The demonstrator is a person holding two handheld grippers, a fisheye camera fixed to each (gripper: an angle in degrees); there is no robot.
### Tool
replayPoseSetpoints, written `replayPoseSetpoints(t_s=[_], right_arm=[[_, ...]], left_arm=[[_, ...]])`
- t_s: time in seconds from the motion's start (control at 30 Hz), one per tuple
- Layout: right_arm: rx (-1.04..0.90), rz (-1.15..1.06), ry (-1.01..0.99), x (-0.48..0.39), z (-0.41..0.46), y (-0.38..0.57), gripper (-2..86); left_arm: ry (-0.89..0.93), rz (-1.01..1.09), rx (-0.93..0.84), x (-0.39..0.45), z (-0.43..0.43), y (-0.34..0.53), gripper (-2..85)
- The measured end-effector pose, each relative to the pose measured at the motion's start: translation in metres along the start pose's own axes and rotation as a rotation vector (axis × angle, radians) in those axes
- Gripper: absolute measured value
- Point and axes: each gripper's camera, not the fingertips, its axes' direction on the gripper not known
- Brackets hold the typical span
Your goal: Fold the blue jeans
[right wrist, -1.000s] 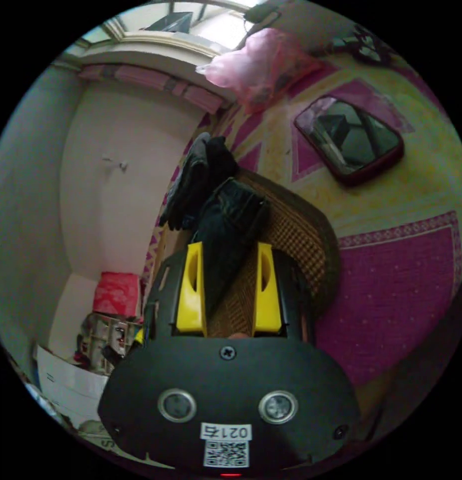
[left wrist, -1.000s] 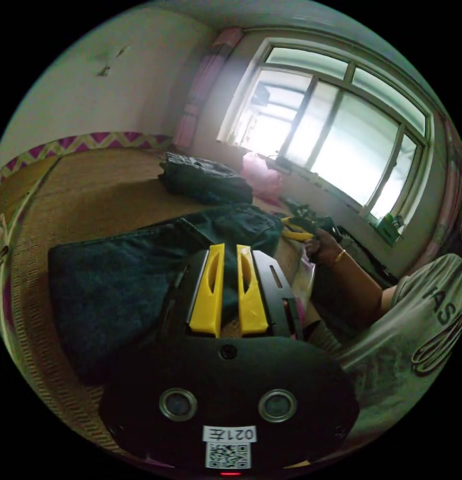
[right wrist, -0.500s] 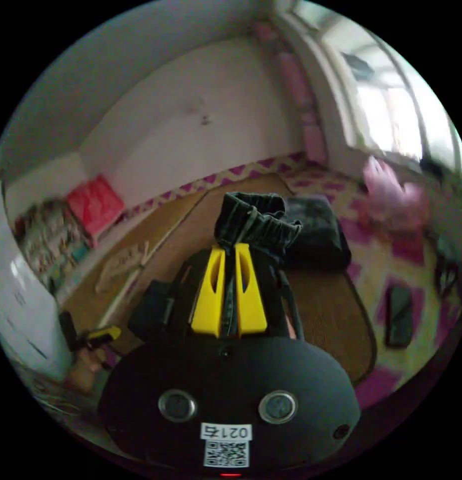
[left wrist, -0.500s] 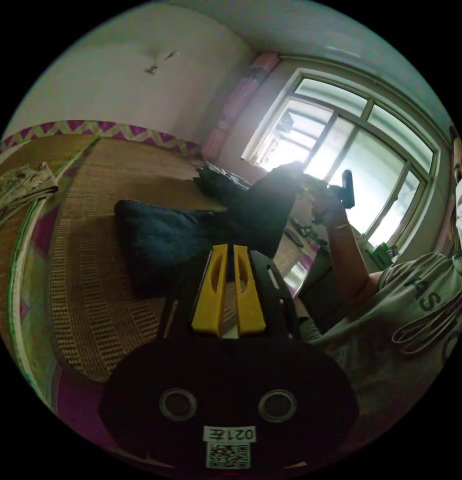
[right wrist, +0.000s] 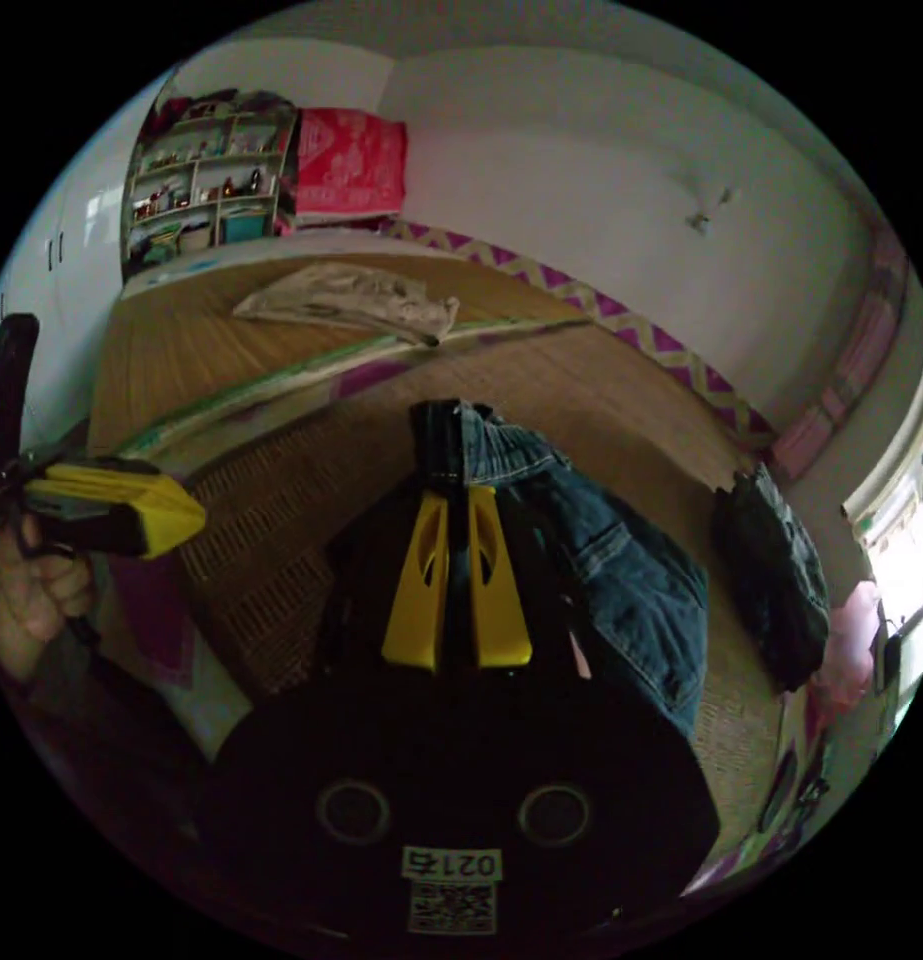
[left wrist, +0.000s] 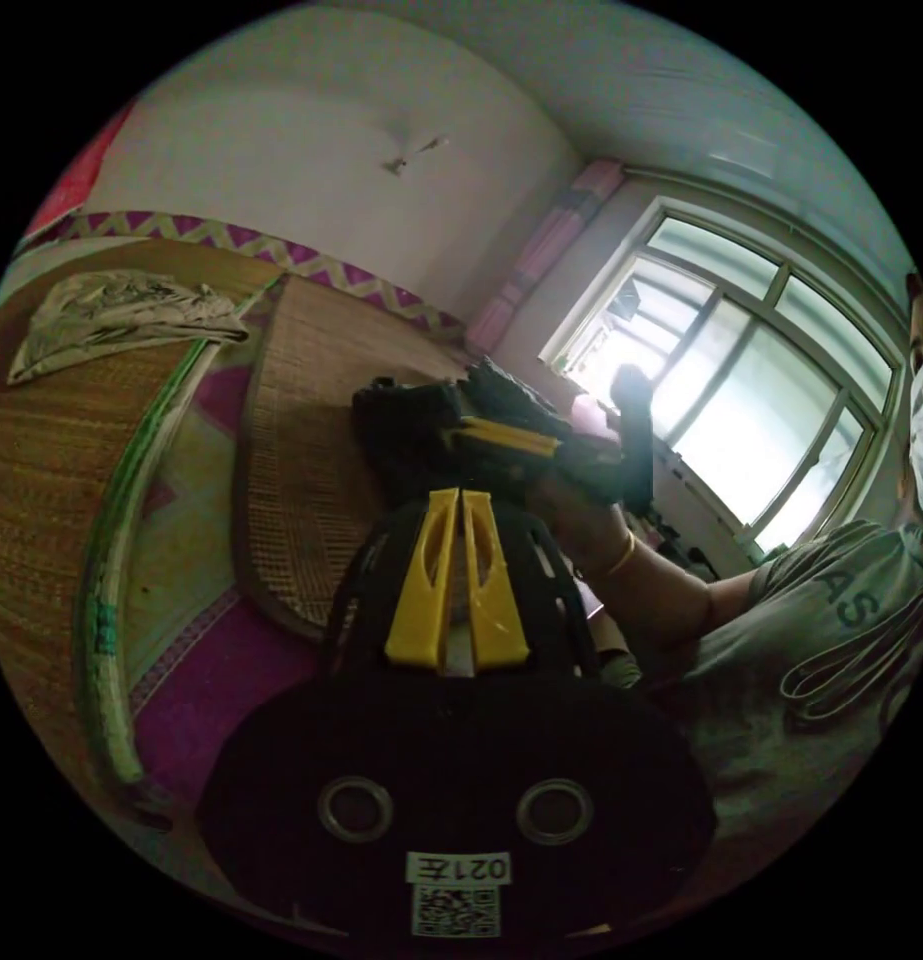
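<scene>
The right gripper (right wrist: 456, 500) pinches the blue jeans (right wrist: 601, 590) between its yellow jaws at a stitched edge, the denim hanging off the jaws above the woven mat (right wrist: 281, 510); the left gripper (left wrist: 459, 500) has its jaws pressed nearly together, and whether they catch cloth cannot be told. The fold will likely go best if the left takes a matching edge and both lower it flat. The jeans look dark, thick and bunched, with pale seam stitching.
</scene>
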Motion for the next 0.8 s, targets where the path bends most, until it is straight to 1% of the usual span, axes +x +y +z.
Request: replayPoseSetpoints(t_s=[0.07,0.1,0.13,0.17,0.23,0.33,0.4,0.43,0.47,0.5,0.57,0.6,0.63,0.67,0.7,0.73,0.8], right_arm=[[0.023,-0.029,0.042,-0.011,-0.003,0.000,2.5],[0.001,-0.048,0.037,-0.016,0.004,0.001,2.7],[-0.079,-0.101,0.012,-0.028,0.027,0.005,3.3],[-0.106,-0.140,0.014,-0.037,0.043,0.014,3.5],[-0.069,-0.186,0.060,-0.042,0.040,0.025,4.0],[-0.092,-0.234,-0.008,-0.026,0.032,0.032,5.7],[-0.096,-0.209,-0.128,0.006,0.016,0.037,7.2],[-0.076,-0.136,-0.232,0.045,-0.001,0.043,8.4],[-0.031,-0.001,-0.275,0.096,-0.018,0.054,9.8],[-0.012,0.071,-0.273,0.124,-0.025,0.060,10.5],[0.017,0.356,-0.229,0.241,-0.042,0.097,12.3],[0.017,0.424,-0.222,0.270,-0.042,0.108,12.9],[-0.008,0.543,-0.232,0.325,-0.035,0.130,13.9],[-0.050,0.643,-0.283,0.373,-0.020,0.152,14.9],[-0.072,0.691,-0.317,0.395,-0.010,0.162,15.3],[-0.124,0.761,-0.384,0.429,0.013,0.181,16.0],[-0.186,0.825,-0.496,0.464,0.047,0.203,15.9]], left_arm=[[0.004,-0.012,0.009,-0.011,0.002,-0.012,-0.7],[0.010,-0.018,0.010,-0.013,0.004,-0.017,-0.5],[0.028,-0.020,0.014,-0.017,0.009,-0.027,-0.2],[0.034,-0.028,0.021,-0.021,0.014,-0.039,0.7],[0.031,-0.048,0.024,-0.027,0.023,-0.058,2.9],[0.014,-0.103,0.022,-0.040,0.041,-0.092,6.4],[0.014,-0.144,0.021,-0.051,0.050,-0.110,7.9],[0.004,-0.170,0.013,-0.059,0.056,-0.121,8.9],[-0.012,-0.196,-0.003,-0.069,0.062,-0.131,10.5],[-0.022,-0.213,-0.011,-0.074,0.065,-0.136,11.3],[-0.024,-0.264,-0.035,-0.098,0.075,-0.151,12.9],[-0.012,-0.284,-0.045,-0.104,0.079,-0.154,13.3],[0.044,-0.322,-0.085,-0.117,0.090,-0.159,14.4],[0.103,-0.359,-0.136,-0.128,0.103,-0.163,15.8],[0.115,-0.378,-0.164,-0.133,0.109,-0.164,16.3],[0.128,-0.390,-0.230,-0.137,0.123,-0.168,17.3],[0.116,-0.367,-0.268,-0.137,0.131,-0.177,17.3]])
